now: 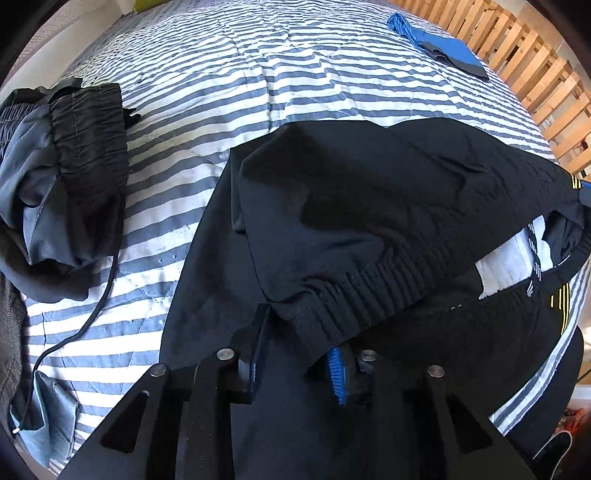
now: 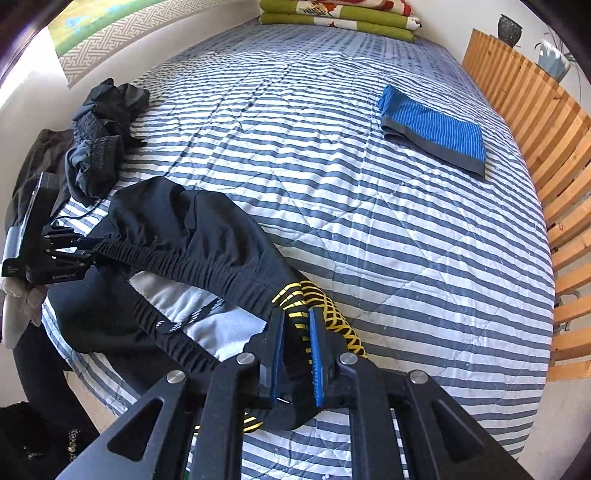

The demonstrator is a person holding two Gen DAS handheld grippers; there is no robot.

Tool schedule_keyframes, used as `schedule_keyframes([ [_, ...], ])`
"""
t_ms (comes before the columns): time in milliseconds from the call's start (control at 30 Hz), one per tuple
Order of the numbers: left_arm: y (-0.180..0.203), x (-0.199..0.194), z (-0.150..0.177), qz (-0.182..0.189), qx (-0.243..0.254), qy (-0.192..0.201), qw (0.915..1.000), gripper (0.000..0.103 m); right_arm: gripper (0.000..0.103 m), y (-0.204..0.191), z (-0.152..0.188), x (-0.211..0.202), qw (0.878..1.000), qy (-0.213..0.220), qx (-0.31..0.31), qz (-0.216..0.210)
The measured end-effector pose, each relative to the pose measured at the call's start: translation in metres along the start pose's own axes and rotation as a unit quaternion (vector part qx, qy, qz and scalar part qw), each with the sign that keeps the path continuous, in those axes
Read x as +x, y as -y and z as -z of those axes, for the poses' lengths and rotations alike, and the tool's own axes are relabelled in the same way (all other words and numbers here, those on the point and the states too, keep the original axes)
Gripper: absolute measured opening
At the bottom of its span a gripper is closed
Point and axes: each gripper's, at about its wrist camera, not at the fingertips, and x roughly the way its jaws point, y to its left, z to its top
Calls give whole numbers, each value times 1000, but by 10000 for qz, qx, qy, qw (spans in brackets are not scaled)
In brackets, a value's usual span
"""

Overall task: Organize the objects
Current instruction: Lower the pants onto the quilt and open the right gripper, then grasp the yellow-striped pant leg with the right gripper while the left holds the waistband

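Clearly the black shorts were soft, light and limp, sagging between the two grips across the near edge of the bed; the elastic waistband looked the surest place to hold. The right gripper was nearly closed on the yellow-striped side, at 6 o'clock in its view. The left gripper pinched the waistband's other end, its fingers mostly hidden under cloth. A crumpled pile with a trailing cord lay at 10 o'clock, near enough to snag. Folded blue briefs sat well apart at 1 o'clock, blankets at 12.
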Motion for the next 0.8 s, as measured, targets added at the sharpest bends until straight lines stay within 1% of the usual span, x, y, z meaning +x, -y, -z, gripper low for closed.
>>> schedule_keyframes([
  [33,-2,-2,-2,16,-58,-10,10000,4,12,3,1,1,10000,-5,39,26],
  [67,-4,-9,-5,41,-130,56,9999,4,11,7,0,2,9999,-1,90,59],
  [100,-6,-23,-9,67,-162,204,9996,4,11,10,0,2,9998,24,162,66],
  [133,-6,-41,-12,99,-151,383,9991,4,11,13,-2,0,9997,73,244,54],
  [200,-8,-88,-20,181,-152,820,9964,3,10,17,-6,-18,9990,282,335,30],
  [267,-9,-142,-25,252,-125,1272,9915,3,8,16,-13,-46,9977,590,329,57],
  [400,-12,-245,-21,487,-132,1967,9792,3,8,10,-26,-114,9919,1227,334,31],
  [500,-12,-312,-2,471,-119,2364,9704,3,6,-2,-26,-173,9849,1714,222,41],
  [533,-13,-333,7,446,-118,2480,9676,3,0,-7,-23,-193,9819,1884,177,102],
  [567,-16,-354,17,466,-114,2574,9651,3,0,-11,-20,-213,9781,2060,155,246],
  [600,-16,-370,24,511,-115,2655,9627,3,0,-13,-16,-234,9742,2234,136,296],
  [633,-15,-381,29,437,-94,2712,9615,3,0,-14,-12,-254,9709,2380,151,207],
  [667,-14,-389,30,222,-32,2714,9622,3,0,-13,-9,-271,9681,2499,201,-1],
  [700,-13,-389,27,125,-25,2648,9642,3,0,-15,-10,-282,9668,2544,233,-94],
  [733,-16,-387,25,173,-39,2528,9674,3,0,-19,-14,-285,9676,2517,187,-46],
  [767,-17,-376,20,130,-46,2402,9706,3,0,-26,-18,-281,9698,2440,69,4],
  [800,-18,-365,17,33,-43,2320,9727,3,0,-35,-22,-270,9739,2262,-154,-124],
])
